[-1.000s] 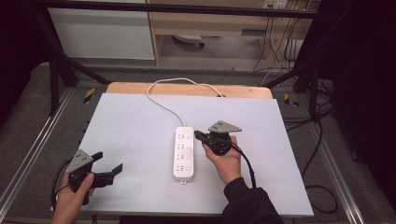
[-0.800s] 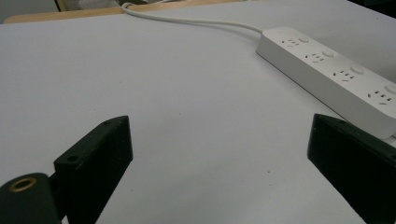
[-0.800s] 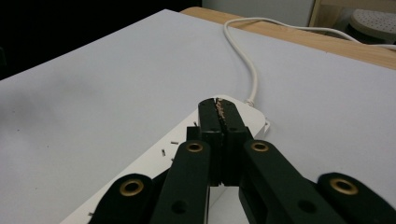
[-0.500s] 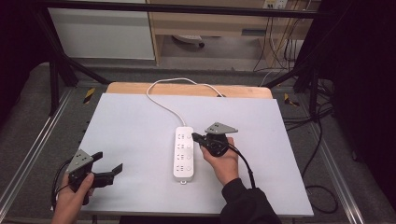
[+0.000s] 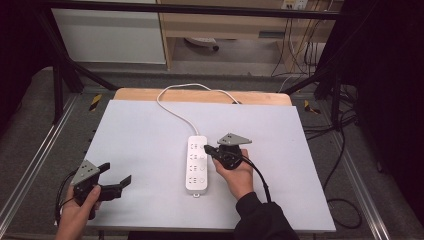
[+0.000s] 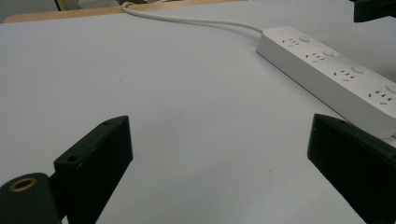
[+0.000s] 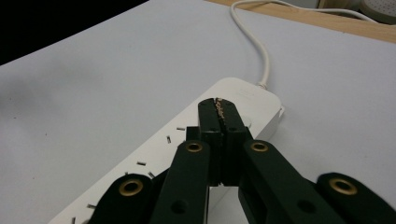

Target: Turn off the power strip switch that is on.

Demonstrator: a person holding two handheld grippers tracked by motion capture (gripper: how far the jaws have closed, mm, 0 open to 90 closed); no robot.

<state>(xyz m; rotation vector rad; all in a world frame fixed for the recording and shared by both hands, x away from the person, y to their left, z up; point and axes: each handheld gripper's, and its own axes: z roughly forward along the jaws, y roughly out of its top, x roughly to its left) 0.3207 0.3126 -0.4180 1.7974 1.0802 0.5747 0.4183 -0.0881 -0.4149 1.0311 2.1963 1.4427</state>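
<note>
From the high view, a white power strip point(image 5: 197, 162) lies lengthwise near the middle of the pale grey table point(image 5: 150, 135), its white cord point(image 5: 172, 107) curving away toward the far wooden edge. The right gripper point(image 5: 208, 149), held in the person's right hand point(image 5: 235, 175), sits just beside the strip's right edge, its tip over the upper sockets; its jaws are pressed together with nothing between them. Whether the tip actually touches the strip's surface is hard to judge from this height. The left gripper point(image 5: 116, 175) rests in the left hand point(image 5: 75, 212) at the near left corner of the table, well apart from the strip, with its jaws spread wide and empty.

In the left gripper view, the two black jaws stand far apart at the bottom corners, bare table between them. The power strip point(image 6: 327, 74) runs along the right side, its sockets and round buttons facing up, and the cord point(image 6: 187, 18) leads off toward the top left.

In the right gripper view, the jaws meet in a closed point over the power strip point(image 7: 243, 93), close to the end where the cord point(image 7: 259, 46) enters it. Socket slots show along the strip to the lower left of the jaws.
</note>
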